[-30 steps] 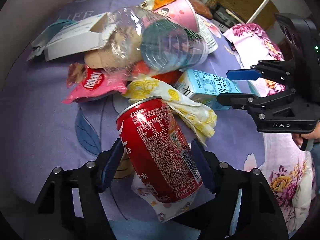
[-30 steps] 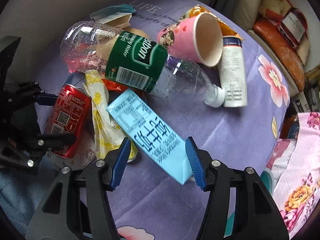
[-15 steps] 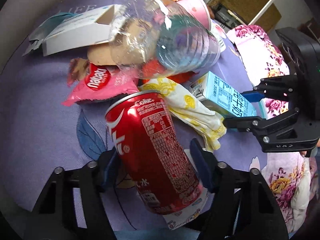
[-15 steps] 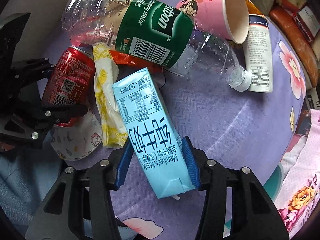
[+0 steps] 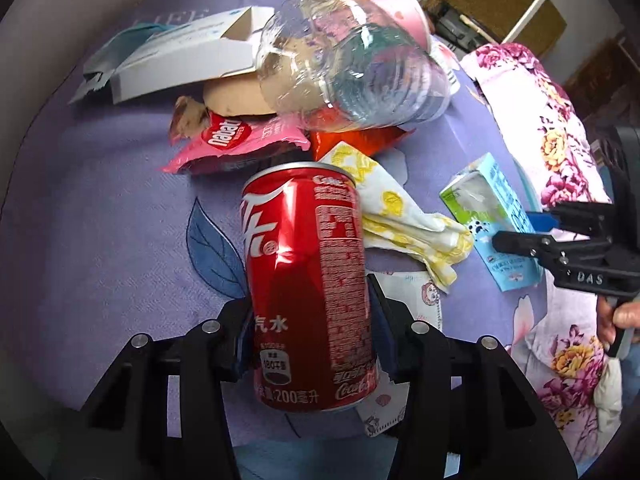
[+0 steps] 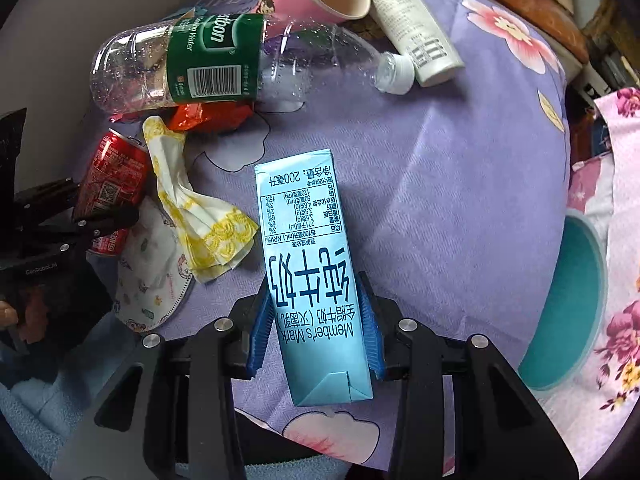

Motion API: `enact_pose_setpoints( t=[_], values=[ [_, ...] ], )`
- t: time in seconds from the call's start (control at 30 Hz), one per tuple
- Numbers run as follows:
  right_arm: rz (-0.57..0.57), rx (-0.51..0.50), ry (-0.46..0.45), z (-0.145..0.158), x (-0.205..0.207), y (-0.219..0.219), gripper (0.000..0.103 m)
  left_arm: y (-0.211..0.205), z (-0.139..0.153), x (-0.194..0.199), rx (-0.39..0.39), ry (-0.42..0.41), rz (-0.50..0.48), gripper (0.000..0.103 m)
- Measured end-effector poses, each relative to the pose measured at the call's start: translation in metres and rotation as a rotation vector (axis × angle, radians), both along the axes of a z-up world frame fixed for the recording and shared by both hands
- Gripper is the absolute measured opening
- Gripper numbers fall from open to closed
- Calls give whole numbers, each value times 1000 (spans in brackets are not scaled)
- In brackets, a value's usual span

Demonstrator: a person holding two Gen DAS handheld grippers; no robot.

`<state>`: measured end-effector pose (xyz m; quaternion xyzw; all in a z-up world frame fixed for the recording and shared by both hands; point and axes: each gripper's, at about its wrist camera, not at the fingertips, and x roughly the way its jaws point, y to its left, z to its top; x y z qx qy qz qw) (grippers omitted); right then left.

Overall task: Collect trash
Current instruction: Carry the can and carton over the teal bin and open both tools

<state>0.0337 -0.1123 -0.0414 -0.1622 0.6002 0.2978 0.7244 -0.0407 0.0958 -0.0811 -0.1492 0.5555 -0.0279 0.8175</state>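
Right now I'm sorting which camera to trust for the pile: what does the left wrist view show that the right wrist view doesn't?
Only the left wrist view shows the pink snack wrapper and the open white carton.

Only the right wrist view shows the bottle's white cap, the white tube and a teal bin.

Both show the red can clamped in the left gripper, the blue milk carton clamped in the right gripper, the clear bottle and the yellow napkin.

This looks like a home, likely a bedroom or living room: a purple flowered bedsheet point(image 6: 460, 168) covers a soft surface, a pink floral quilt point(image 5: 552, 152) lies beside it, and cushions point(image 6: 516, 4) line the far edge.
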Motion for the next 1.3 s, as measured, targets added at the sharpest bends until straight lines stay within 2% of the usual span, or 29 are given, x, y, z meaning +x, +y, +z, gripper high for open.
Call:
enact_pose_setpoints(
  t=[0.07,0.17,0.27,0.47,0.63,0.7,0.83,0.97,1.13,1.3],
  values=[
    [-14,11,7,0,-1,2,38,-1,2,-1,5,-1,10,50],
    [-24,5,-14,-1,-3,5,38,-9,14,-7,65,-23,-18,49],
    [-62,61,-31,11,-9,6,37,-12,31,-14,67,-50,-32,49],
    [-209,233,-74,49,-12,-41,36,-33,78,-14,25,-142,-108,49],
    [-387,317,-130,62,16,-91,36,-89,102,25,41,-208,-235,49],
    [-479,349,-153,67,21,-123,36,-117,105,47,45,-224,-293,49],
    [-661,369,-208,71,28,-178,36,-176,99,91,40,-227,-407,49],
    [-791,360,-229,62,35,-227,36,-238,82,131,31,-196,-507,49],
    [-897,332,-217,43,43,-272,36,-308,51,166,32,-152,-608,50],
    [-947,301,-163,14,53,-294,36,-349,14,187,25,-82,-650,50]
  ],
)
